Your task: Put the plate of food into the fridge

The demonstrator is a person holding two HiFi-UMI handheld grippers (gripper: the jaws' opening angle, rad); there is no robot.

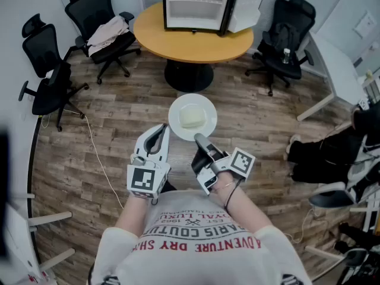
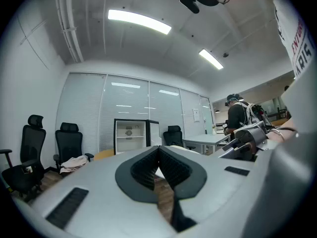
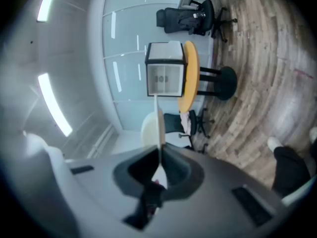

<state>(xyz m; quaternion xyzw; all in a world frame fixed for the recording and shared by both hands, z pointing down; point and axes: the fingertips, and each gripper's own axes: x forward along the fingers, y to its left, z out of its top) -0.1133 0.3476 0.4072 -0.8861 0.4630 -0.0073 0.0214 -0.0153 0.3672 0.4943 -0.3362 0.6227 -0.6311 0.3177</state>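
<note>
The right tongs (image 1: 200, 140) are clamped on the near rim of a round white plate (image 1: 178, 107), which carries a pale yellow block of food (image 1: 191, 118). The plate is held level in the air above the wood-plank floor (image 1: 119, 117), short of the round orange-brown tabletop (image 1: 178, 45). A small white fridge (image 1: 196, 5) stands toward the tabletop's far edge, its door open. The left tongs (image 1: 159, 132), pads together and empty, are just beside the plate's near-left rim.

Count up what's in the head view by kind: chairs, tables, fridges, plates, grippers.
Office chairs: 3
Round table: 1
Fridge: 1
Plate: 1
Grippers: 2
Total: 8
</note>
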